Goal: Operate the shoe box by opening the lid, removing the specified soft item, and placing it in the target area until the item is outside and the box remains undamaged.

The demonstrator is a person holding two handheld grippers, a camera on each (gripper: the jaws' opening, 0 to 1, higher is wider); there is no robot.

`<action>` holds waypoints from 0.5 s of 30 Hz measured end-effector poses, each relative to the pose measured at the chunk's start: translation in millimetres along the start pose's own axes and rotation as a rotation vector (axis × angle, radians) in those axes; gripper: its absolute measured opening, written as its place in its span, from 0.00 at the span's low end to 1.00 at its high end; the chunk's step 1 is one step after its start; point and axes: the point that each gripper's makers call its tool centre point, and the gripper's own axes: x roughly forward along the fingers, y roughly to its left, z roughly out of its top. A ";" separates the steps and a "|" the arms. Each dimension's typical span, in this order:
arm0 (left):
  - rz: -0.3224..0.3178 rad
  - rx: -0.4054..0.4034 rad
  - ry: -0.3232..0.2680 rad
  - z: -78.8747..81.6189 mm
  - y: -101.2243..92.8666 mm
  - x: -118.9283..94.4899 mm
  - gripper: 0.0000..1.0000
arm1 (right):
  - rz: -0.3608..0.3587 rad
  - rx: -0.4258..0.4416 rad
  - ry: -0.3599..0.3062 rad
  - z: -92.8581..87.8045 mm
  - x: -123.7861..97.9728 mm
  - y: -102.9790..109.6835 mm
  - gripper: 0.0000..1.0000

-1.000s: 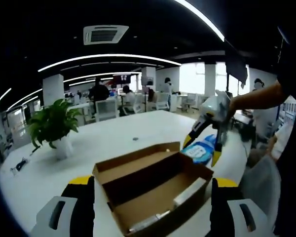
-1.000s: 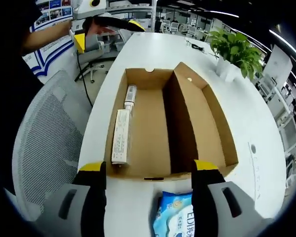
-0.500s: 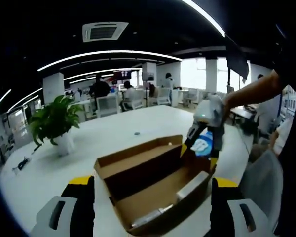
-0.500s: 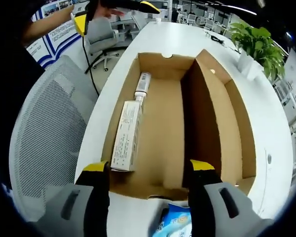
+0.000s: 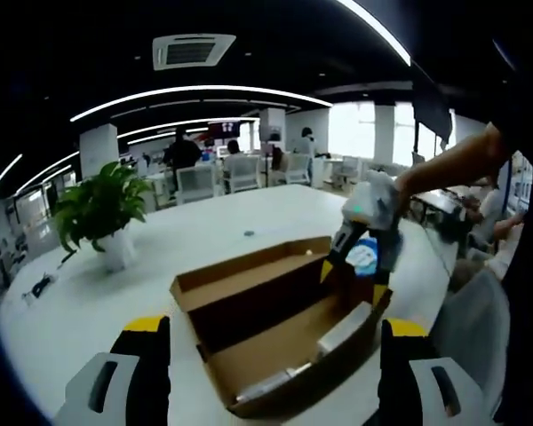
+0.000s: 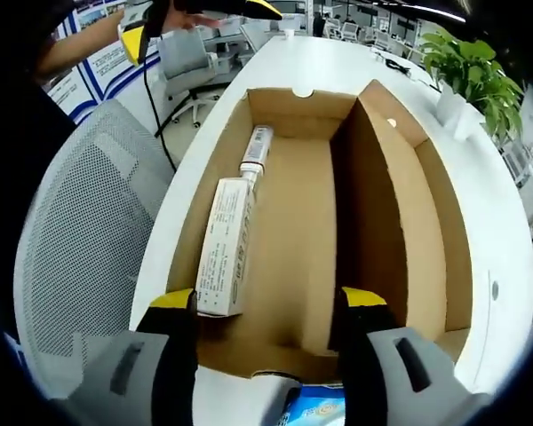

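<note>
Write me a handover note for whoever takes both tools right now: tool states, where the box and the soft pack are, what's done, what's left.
Right tool: shut on the blue wipes pack, held at the far end of the shoe box.
Left tool: open, holding nothing, at the box's near end.
Box: lid open on the white table; a long white carton and a tube lie along one inner wall.
Done: lid opened, pack gripped.
Left: set the pack down in the target area, without knocking the box.
</note>
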 end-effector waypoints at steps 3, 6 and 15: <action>0.007 -0.005 -0.001 0.8 -1.7 -0.8 1.00 | -0.001 -0.001 0.005 -1.4 -2.1 -1.4 0.58; 0.014 -0.005 -0.001 1.5 -1.5 -2.3 1.00 | 0.010 0.020 -0.011 0.8 -3.0 1.2 0.59; 0.030 -0.012 -0.013 -0.1 4.3 -8.5 1.00 | 0.028 0.034 -0.037 8.7 9.1 14.7 0.48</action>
